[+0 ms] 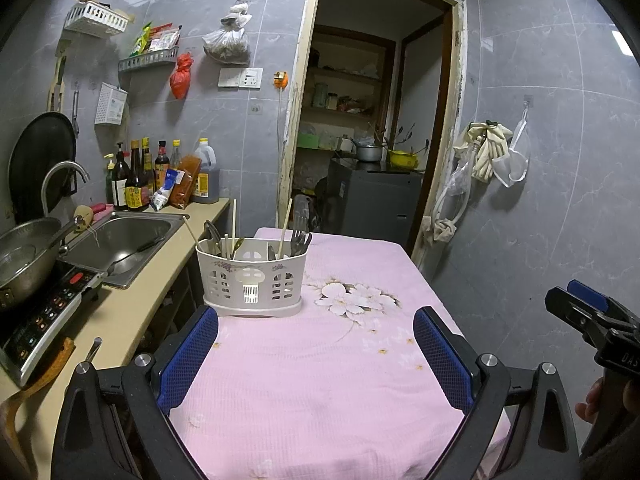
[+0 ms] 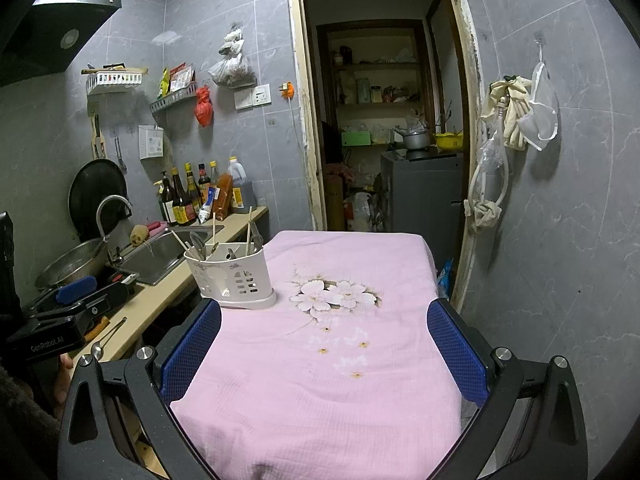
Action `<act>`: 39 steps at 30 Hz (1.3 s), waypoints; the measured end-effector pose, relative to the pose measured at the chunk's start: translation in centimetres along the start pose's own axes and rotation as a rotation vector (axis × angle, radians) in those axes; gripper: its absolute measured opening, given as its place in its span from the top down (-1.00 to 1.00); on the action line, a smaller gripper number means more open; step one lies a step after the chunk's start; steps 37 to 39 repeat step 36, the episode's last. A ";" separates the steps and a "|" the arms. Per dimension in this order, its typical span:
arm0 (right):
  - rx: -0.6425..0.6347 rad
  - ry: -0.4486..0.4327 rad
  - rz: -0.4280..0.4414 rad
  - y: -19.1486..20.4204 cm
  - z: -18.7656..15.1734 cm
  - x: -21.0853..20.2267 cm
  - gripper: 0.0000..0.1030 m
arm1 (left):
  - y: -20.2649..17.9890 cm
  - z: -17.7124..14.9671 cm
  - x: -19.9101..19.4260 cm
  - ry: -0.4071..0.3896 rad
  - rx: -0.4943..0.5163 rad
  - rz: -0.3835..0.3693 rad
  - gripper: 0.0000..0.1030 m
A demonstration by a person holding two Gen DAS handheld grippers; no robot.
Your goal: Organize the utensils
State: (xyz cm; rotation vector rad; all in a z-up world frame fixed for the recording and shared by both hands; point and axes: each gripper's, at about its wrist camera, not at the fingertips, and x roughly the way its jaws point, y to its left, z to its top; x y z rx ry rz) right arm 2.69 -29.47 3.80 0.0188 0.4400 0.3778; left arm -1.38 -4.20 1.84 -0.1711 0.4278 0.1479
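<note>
A white slotted utensil holder [image 1: 252, 276] [image 2: 230, 274] stands on the left side of the table under a pink flowered cloth [image 1: 320, 380] [image 2: 320, 380]. Chopsticks, spoons and dark utensils [image 1: 298, 236] stick up out of it. My left gripper [image 1: 316, 356] hovers open over the near part of the cloth, with nothing between its blue pads. My right gripper [image 2: 324, 356] is open too, over the same cloth, and shows in the left wrist view at the right edge [image 1: 588, 312]. A loose spoon [image 2: 106, 338] lies on the counter left of the table.
A beige counter [image 1: 132, 304] runs along the left with a steel sink [image 1: 120, 240], an induction hob [image 1: 44, 320] bearing a metal bowl, and several sauce bottles [image 1: 136, 180]. An open doorway [image 1: 360, 140] lies behind the table. Rags hang on the right wall [image 1: 492, 152].
</note>
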 end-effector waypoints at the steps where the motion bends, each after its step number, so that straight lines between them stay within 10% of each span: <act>1: -0.001 0.001 0.001 0.1 0.0 0.0 -0.97 | 0.0 0.0 0.0 -0.001 0.000 0.000 -0.91; 39: 0.001 0.007 -0.001 0.1 0.0 0.3 -0.97 | 0.1 -0.1 -0.1 -0.020 0.014 0.006 -0.91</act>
